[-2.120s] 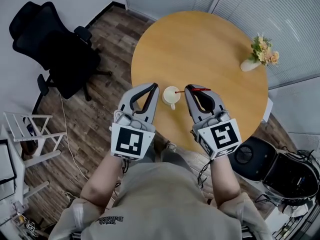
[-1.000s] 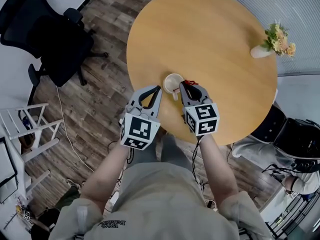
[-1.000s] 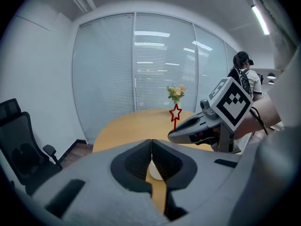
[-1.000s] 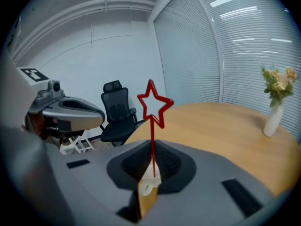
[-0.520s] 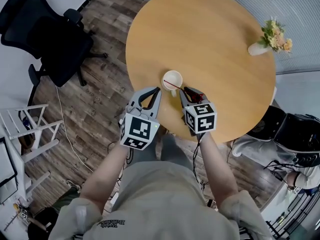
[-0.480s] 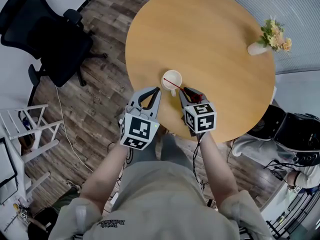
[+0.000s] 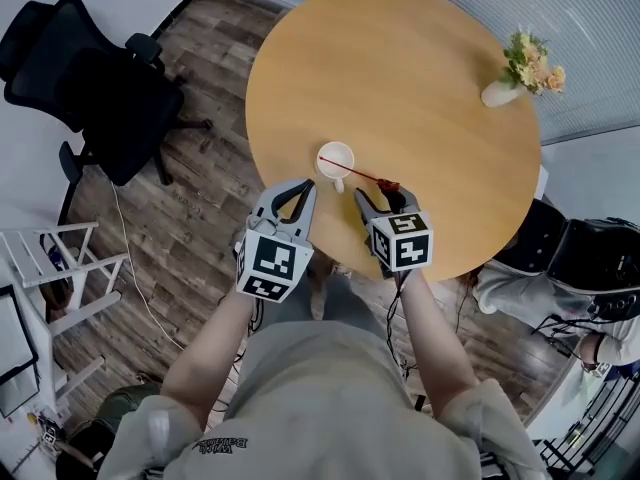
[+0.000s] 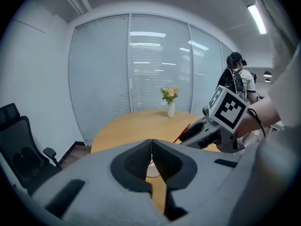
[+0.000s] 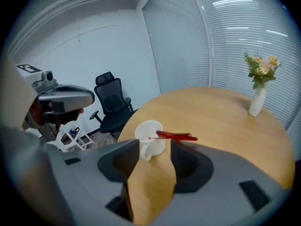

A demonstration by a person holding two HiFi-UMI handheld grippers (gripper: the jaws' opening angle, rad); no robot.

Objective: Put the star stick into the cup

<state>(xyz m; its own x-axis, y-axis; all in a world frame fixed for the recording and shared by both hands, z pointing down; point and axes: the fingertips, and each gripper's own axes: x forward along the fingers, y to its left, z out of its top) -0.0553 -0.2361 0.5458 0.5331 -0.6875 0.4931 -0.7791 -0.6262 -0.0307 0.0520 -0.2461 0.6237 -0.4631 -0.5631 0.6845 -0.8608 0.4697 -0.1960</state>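
A white cup (image 7: pixel 335 158) stands on the round wooden table (image 7: pixel 420 58) near its front edge. The red star stick (image 7: pixel 362 173) leans on the cup's rim, its thin end inside and its star end pointing out at my right gripper (image 7: pixel 379 197). That gripper's jaws are opening; in the right gripper view the stick (image 9: pixel 176 136) lies just past the fingertips, over the cup (image 9: pixel 149 132), with no pad pressing on it. My left gripper (image 7: pixel 300 184) hovers left of the cup, its jaws together and empty (image 8: pixel 151 143).
A white vase of flowers (image 7: pixel 518 71) stands at the table's far right edge. A black office chair (image 7: pixel 95 83) is on the wooden floor to the left, a white rack (image 7: pixel 55 268) below it. A person (image 8: pixel 237 81) stands behind the table.
My right gripper was shut on the star stick; now its jaws have parted and it has drawn back a little. The stick stays leaning in the cup. The left gripper has barely moved.
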